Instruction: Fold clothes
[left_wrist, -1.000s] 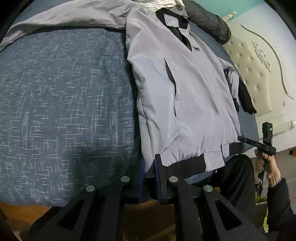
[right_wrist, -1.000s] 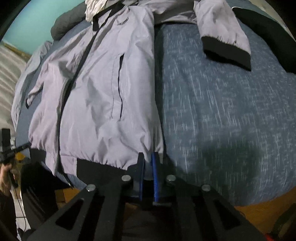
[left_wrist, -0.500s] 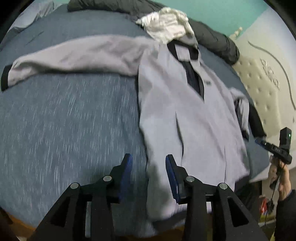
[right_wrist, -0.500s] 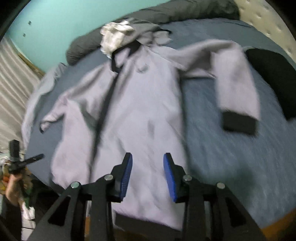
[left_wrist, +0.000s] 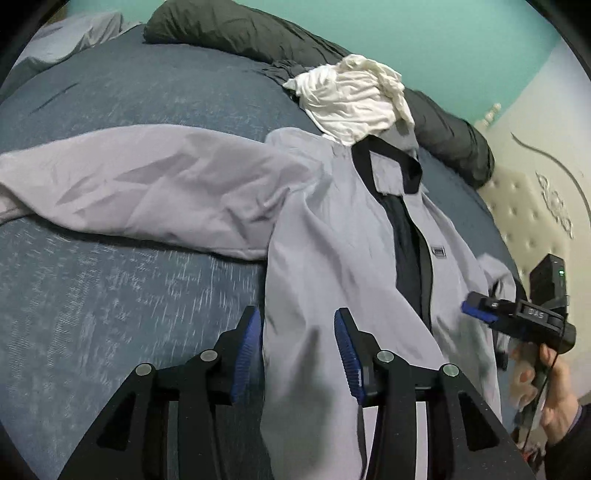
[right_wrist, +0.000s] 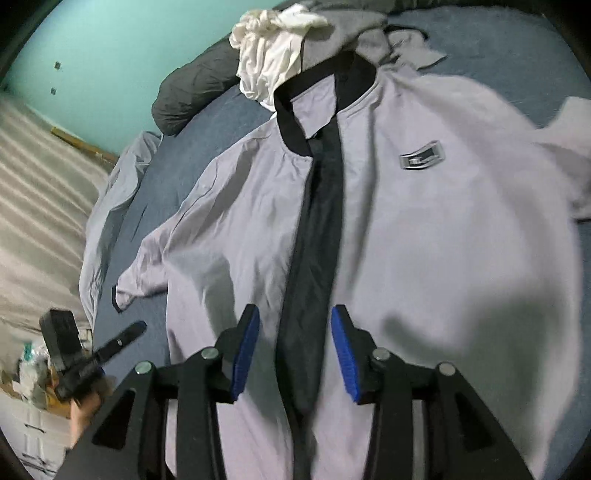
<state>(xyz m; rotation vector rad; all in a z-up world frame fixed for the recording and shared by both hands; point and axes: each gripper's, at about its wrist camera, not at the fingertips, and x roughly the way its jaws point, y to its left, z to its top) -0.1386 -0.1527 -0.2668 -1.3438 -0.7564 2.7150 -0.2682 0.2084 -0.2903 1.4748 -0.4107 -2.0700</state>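
Across the blue bedspread (left_wrist: 122, 295) a light grey jacket (left_wrist: 332, 240) lies face up and spread flat, its black collar (left_wrist: 384, 158) toward the far side of the bed and its front placket parted to show a dark lining (right_wrist: 314, 258). One sleeve (left_wrist: 147, 184) stretches out sideways over the bedspread. A crumpled white garment (left_wrist: 354, 96) sits just past the collar, overlapping the jacket's top edge, and a dark grey rolled duvet (left_wrist: 236, 33) runs along the teal wall (right_wrist: 92, 55) behind it. The left gripper (left_wrist: 298, 350) hangs above the jacket's side edge, its blue pads (left_wrist: 246, 350) parted and opening, with nothing pinched between them. The right gripper (right_wrist: 294, 350) hangs over the dark placket strip, its jaws likewise apart and opening, clamping no cloth. A small logo patch (right_wrist: 423, 157) shows on the chest. A cream tufted headboard (left_wrist: 532, 206) stands at the right of the left wrist view.
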